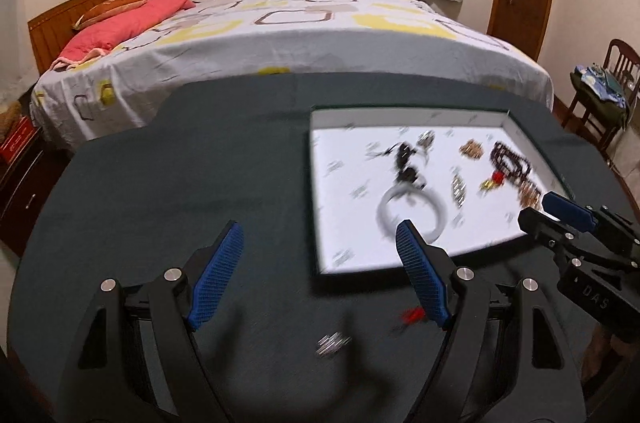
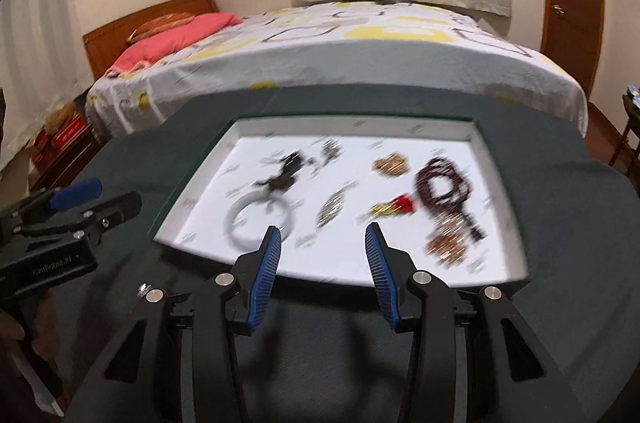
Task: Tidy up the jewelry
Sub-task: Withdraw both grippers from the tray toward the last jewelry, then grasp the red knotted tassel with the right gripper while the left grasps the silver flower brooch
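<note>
The left tool (image 1: pixel 320 229) stands wide open with nothing between its blue pads, low in the left wrist view over the dark green desk (image 1: pixel 180 163). Close below it, near the bottom of that frame, a small silver piece (image 1: pixel 332 343) and a small red piece (image 1: pixel 412 317) lie blurred on the desk cloth, outside the tray.

The right tool (image 2: pixel 322 233) is open too, its jaws parted less widely and empty, in the lower middle of the right wrist view, just at the near rim of the white tray (image 2: pixel 480 135). The tray sits on the desk, at centre right of the left wrist view and across the middle of the right wrist view.

Inside the tray the jewelry is spread out and smeared by motion blur. A white bangle (image 2: pixel 258 221) lies at lower left of the tray, touching a black tangled piece (image 2: pixel 286 173) above it. A silver piece (image 2: pixel 332 209) lies near the middle. A dark red bead string (image 2: pixel 442 183) sits at the right, with a red and gold charm (image 2: pixel 394 205) beside it on its left, a gold cluster (image 2: pixel 392 163) above left, and a coppery heap (image 2: pixel 448 243) below it.

Behind the desk, across the upper half of both frames, stands a bed (image 1: pixel 300 35) with a patterned sheet
</note>
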